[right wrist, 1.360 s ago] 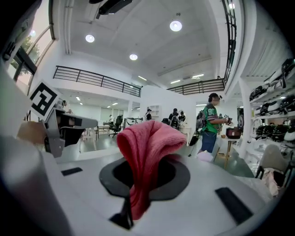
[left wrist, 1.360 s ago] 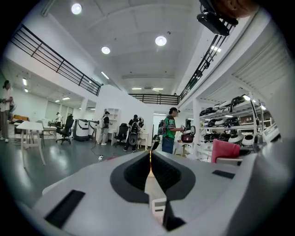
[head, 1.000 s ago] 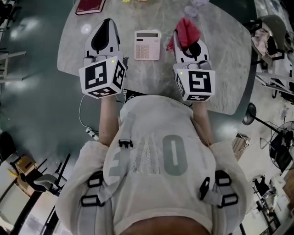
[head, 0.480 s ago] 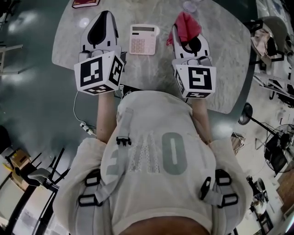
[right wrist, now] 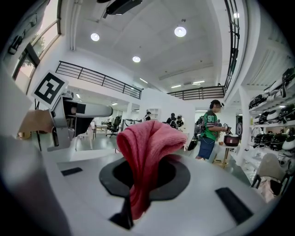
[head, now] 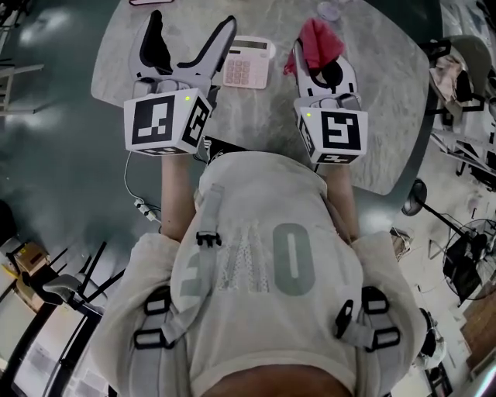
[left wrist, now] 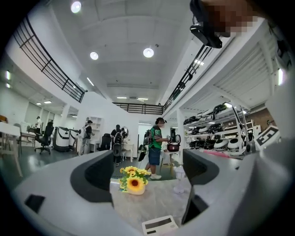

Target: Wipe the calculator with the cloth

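Observation:
A pale pink calculator (head: 248,63) lies flat on the grey marble table (head: 387,116), between my two grippers; its top edge shows low in the left gripper view (left wrist: 159,225). My left gripper (head: 188,35) hovers just left of it. Its jaws have just been opening and now stand wide, with nothing between them (left wrist: 148,171). My right gripper (head: 315,56) is on the calculator's right, shut on a red cloth (head: 316,40). The cloth bunches up out of the closed jaws (right wrist: 146,145).
A pot of sunflowers (left wrist: 133,183) and a small clear stand (left wrist: 179,180) sit further along the table. A clear glass (head: 329,9) is at the far edge. A cable (head: 143,203) trails on the floor at the left, and a lamp (head: 422,194) stands right.
The left gripper's jaws, shut in both earlier frames, now stand wide apart, and the gripper has shifted slightly toward the calculator. The right gripper keeps its hold on the cloth and has not moved.

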